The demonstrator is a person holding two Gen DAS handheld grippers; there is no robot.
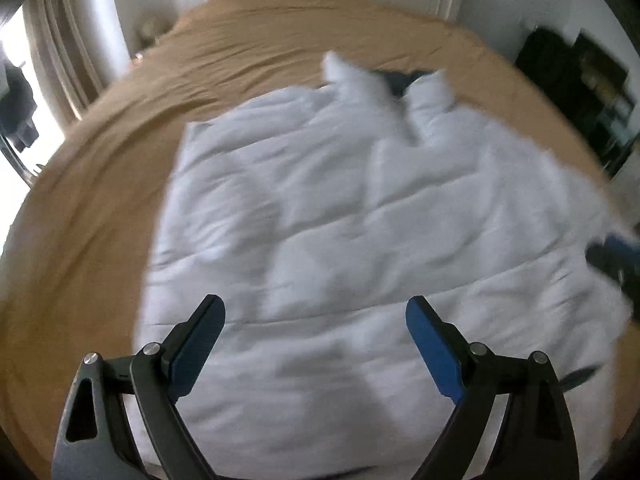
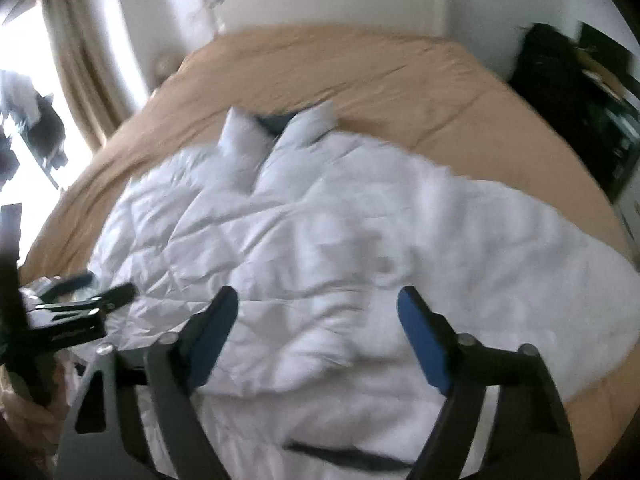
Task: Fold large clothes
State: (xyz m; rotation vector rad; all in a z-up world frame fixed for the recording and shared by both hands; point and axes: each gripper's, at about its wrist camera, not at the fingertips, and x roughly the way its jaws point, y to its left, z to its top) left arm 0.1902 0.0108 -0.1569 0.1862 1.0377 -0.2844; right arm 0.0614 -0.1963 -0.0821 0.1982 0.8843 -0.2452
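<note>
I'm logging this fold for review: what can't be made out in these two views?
- Left wrist view: the white padded garment is motion-blurred; its near hem is cut off by the bottom edge.
- Left wrist view: the right hand-held gripper is cropped by the lens rim.
- Right wrist view: the dark items beside the bed are too blurred to identify.

**Twin fisheyes look steeply down over one bed**

Each wrist camera rides just behind its own gripper, left (image 1: pixel 316 314) and right (image 2: pixel 318 304), fingers filling the lower frame. Both close views share the white padded jacket (image 1: pixel 340 208) (image 2: pixel 320 240), tan bedspread (image 1: pixel 280 36) (image 2: pixel 360 76) and far wall.
</note>
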